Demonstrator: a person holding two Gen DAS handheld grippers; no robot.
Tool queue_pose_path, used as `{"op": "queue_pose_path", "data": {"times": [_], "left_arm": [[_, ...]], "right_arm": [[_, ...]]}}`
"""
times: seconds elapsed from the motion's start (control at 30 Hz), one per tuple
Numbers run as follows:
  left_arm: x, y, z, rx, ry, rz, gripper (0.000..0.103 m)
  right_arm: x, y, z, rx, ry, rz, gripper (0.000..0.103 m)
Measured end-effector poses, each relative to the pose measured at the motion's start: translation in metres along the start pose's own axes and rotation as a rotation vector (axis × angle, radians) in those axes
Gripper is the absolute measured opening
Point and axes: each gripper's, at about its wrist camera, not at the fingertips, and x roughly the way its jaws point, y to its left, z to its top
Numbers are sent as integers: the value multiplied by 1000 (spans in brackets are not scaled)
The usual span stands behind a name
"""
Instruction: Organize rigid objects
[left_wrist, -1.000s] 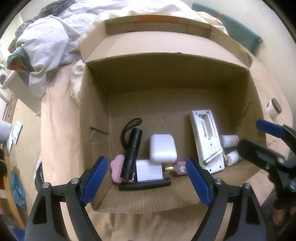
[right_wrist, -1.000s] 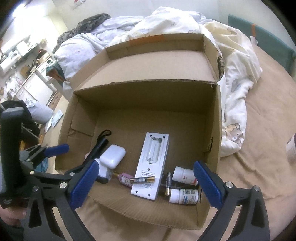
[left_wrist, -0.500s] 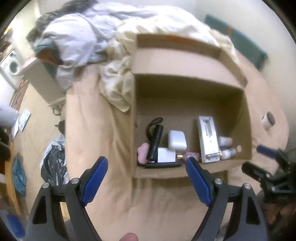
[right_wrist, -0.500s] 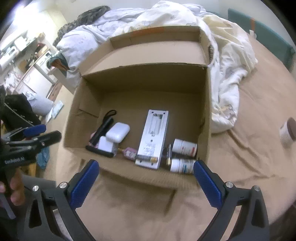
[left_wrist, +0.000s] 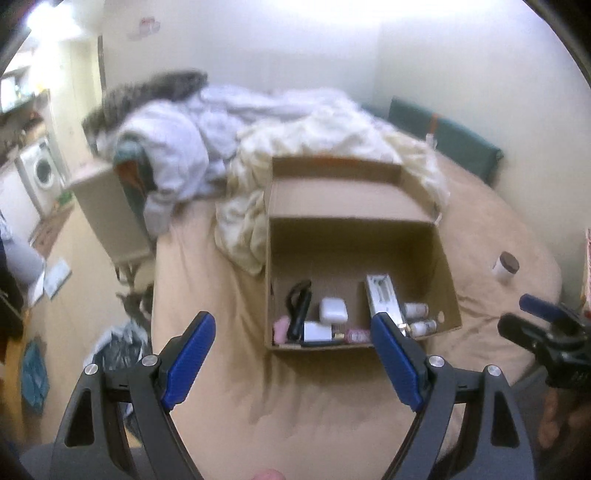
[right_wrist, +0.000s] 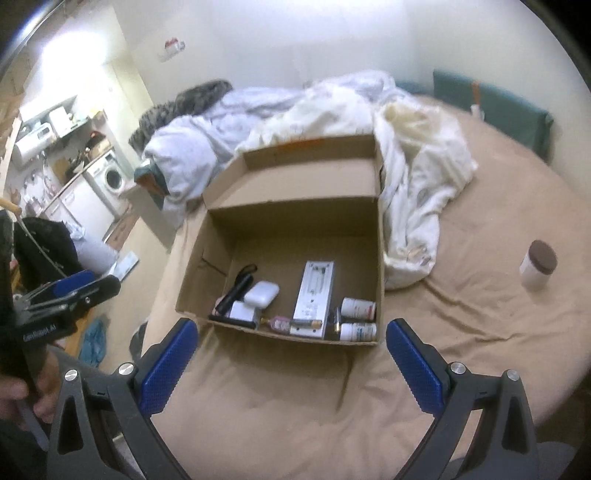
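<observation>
While both grippers hang with blue pads spread wide and nothing between them, the left gripper (left_wrist: 291, 363) and right gripper (right_wrist: 291, 363) sit near the open cardboard box (right_wrist: 380, 258) on the tan bedsheet (right_wrist: 295, 387). Inside, along the near wall, lie a black flashlight (right_wrist: 236, 291), a white earbud case (right_wrist: 261, 294), a white remote (right_wrist: 314, 299) face down and two pill bottles (right_wrist: 357, 317). A brown-lidded jar (right_wrist: 538, 266) stands to the right; crumpled bedding (right_wrist: 295, 110) lies beyond.

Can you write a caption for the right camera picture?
Open right gripper above the bed, facing a cardboard box of small items.
</observation>
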Motion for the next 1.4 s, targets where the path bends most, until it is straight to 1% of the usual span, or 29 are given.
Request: {"op": "queue_pose_path", "data": {"times": [0.07, 0.1, 0.2, 0.23, 0.27, 0.3, 0.37, 0.47, 0.53, 0.77, 1.4], "left_arm": [[-1, -3, -7, -2, -33, -1, 86], [2, -4, -12, -6, -35, -6, 89], [9, -7, -20, -3, -23, -21, 95], [13, -8, -22, 3, -12, -11, 98], [16, -10, -24, 10, 0, -3, 99], [19, -11, -26, 14, 4, 3, 100], [25, -12, -28, 15, 12, 21, 100], [30, -10, -30, -13, 23, 21, 100], [31, -9, -32, -19, 27, 6, 100], [33, -5, -33, -41, 44, 8, 100], [33, 0, -33, -55, 43, 16, 100]], "right_arm": [[-2, -3, -4, 19, -40, -11, 103], [-1, -5, -5, 26, -55, -12, 103], [2, -7, -14, 33, -92, -52, 103], [4, -7, -18, 25, -100, -76, 103], [7, -7, -19, 16, -97, -95, 103], [10, -7, -20, 15, -85, -103, 103], [14, -11, -20, 35, -71, -90, 103], [20, -14, -21, 53, -54, -97, 103], [22, -15, -21, 60, -46, -95, 103], [23, -12, -22, 43, -47, -96, 103], [23, -8, -25, 32, -42, -98, 103]]}}
